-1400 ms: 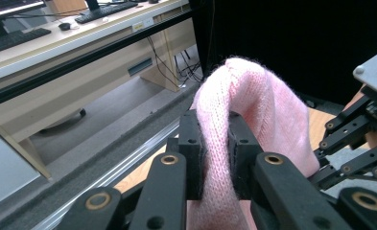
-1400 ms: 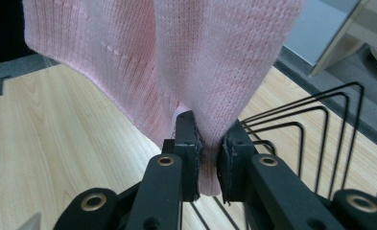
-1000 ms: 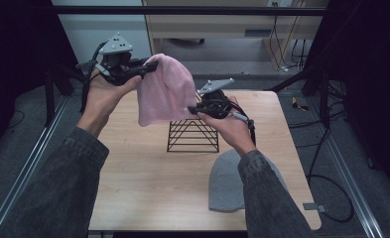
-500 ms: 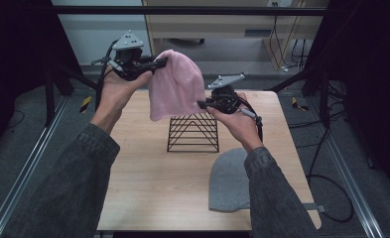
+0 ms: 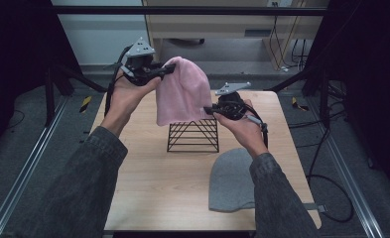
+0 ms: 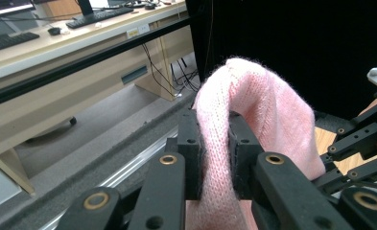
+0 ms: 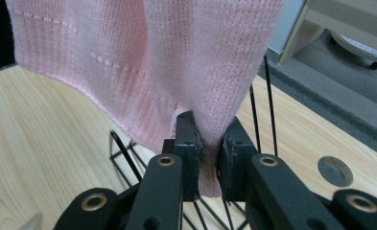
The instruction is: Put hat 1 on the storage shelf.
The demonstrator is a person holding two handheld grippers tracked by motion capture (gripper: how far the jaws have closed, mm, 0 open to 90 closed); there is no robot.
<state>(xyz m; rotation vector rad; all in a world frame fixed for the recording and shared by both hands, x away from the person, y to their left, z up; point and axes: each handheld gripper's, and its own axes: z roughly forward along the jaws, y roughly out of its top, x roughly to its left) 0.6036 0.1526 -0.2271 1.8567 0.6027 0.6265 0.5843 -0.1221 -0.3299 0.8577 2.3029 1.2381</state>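
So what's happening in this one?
A person holds a pink knit hat in the air between two handheld grippers. The left gripper pinches it near the top, the right gripper near its lower edge, above a black wire rack. A grey hat lies flat on the wooden table.

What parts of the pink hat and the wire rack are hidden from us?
- Pink hat: in the high view its far side is turned away; in the right gripper view the top edge cuts it off.
- Wire rack: the hat's hem covers its top in the high view.
- Grey hat: the person's right sleeve covers one edge.
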